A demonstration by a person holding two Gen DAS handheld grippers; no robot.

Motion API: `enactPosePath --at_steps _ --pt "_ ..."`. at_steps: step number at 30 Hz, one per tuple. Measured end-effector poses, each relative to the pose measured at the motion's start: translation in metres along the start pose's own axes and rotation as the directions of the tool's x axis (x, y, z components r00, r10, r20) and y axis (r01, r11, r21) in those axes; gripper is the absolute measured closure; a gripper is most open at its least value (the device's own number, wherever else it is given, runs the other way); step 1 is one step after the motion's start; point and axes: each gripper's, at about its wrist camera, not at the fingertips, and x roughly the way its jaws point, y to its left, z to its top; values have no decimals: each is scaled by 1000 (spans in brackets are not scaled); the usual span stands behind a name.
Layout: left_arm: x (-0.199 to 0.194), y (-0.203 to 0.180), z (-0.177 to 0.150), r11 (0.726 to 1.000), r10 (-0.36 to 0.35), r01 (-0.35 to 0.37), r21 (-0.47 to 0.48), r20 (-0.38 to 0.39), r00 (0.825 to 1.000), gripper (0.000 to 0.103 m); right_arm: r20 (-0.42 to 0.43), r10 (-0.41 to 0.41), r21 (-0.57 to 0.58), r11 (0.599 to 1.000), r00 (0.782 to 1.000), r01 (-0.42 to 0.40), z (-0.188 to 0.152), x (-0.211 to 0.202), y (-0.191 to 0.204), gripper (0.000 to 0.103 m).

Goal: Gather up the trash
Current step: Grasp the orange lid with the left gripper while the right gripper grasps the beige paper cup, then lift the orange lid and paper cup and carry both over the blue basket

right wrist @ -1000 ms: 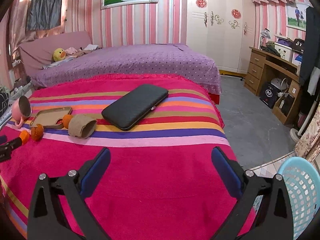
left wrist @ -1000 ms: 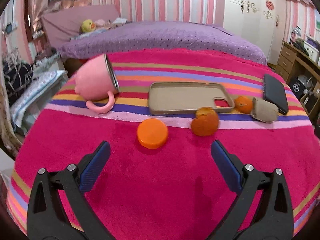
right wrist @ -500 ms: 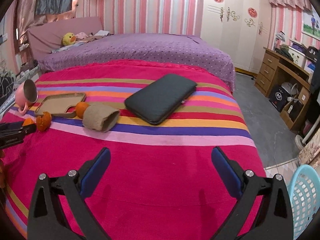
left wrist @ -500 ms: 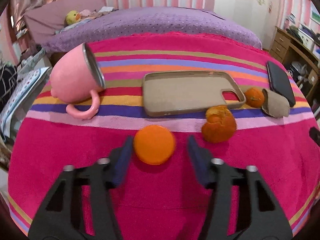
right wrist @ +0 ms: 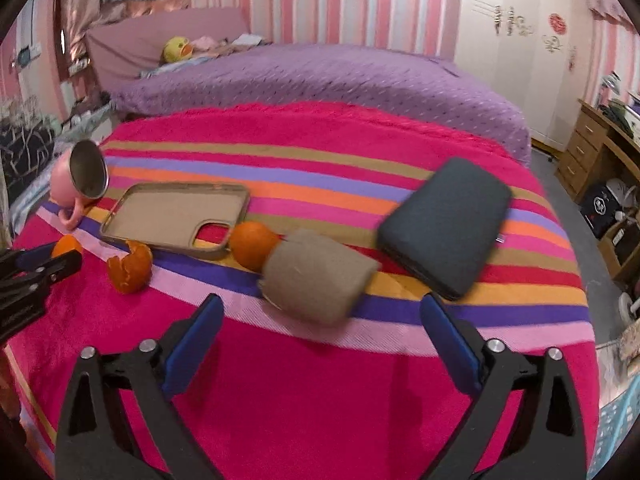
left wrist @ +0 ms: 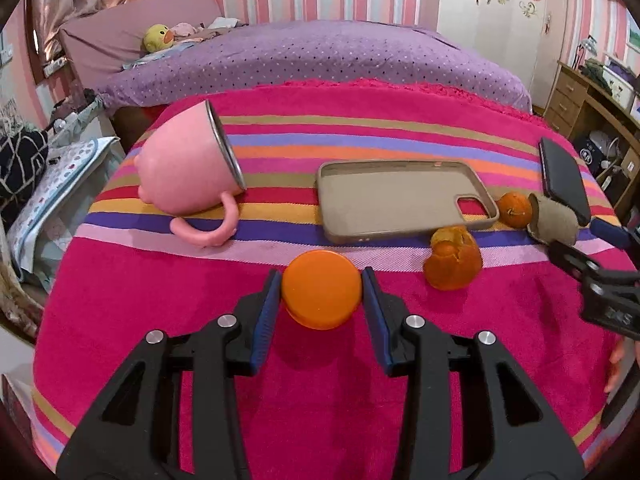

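- Left gripper (left wrist: 322, 294) jaws just closed in; blue pads now touch both sides of orange lid (left wrist: 321, 294), clamped on it, lid low over the pink blanket (left wrist: 160, 308).
- Right gripper (right wrist: 320, 334) jaws wide apart though just narrowed a bit, nothing btwn them; cardboard tube (right wrist: 316, 276) lies just ahead, centred.
- Orange peel (left wrist: 452, 266) sits ahead-right of left jaws, near phone case (left wrist: 400, 198).
- Pink mug (left wrist: 188, 172) on its side, ahead-left.
- Small orange (right wrist: 252, 244) touches tube's far end; black wallet (right wrist: 446, 226) ahead-right of right jaws.
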Motion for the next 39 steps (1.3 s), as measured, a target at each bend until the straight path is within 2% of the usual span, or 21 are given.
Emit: enactPosePath --at_steps 2,4,7,9,14,15,27,30,39 --pt "-1 1 2 1000 -4 4 -4 0 1000 63 -32 -11 -15 1000 999 10 4 10 6 26" --pt "-3 5 3 1000 -15 15 -17 1 1000 63 -62 -12 -13 1000 998 12 6 19 8 30" --pt "-6 8 5 999 -27 27 -36 6 1000 63 -60 1 12 1000 998 0 7 21 4 40" --pt "-7 6 5 999 -27 28 -31 11 1000 63 -51 31 23 999 998 -30 5 18 2 50" --pt "-12 -3 1 999 -27 27 -17 8 1000 63 -5 15 7 1000 1000 -15 -5 1 -1 55" --pt "-14 -5 0 1000 -27 27 -12 8 1000 63 10 14 9 1000 1000 -14 -8 -5 -5 59" --pt "-38 -50 -21 998 -43 41 51 36 998 63 95 -28 3 1000 995 27 -58 -68 -43 58" --pt "-43 -61 -26 997 -66 65 43 36 997 63 118 -35 3 999 992 35 -70 -83 -54 58" --pt "-58 -98 -40 998 -32 27 61 89 996 63 166 -31 -22 999 986 35 -85 -111 -84 58"
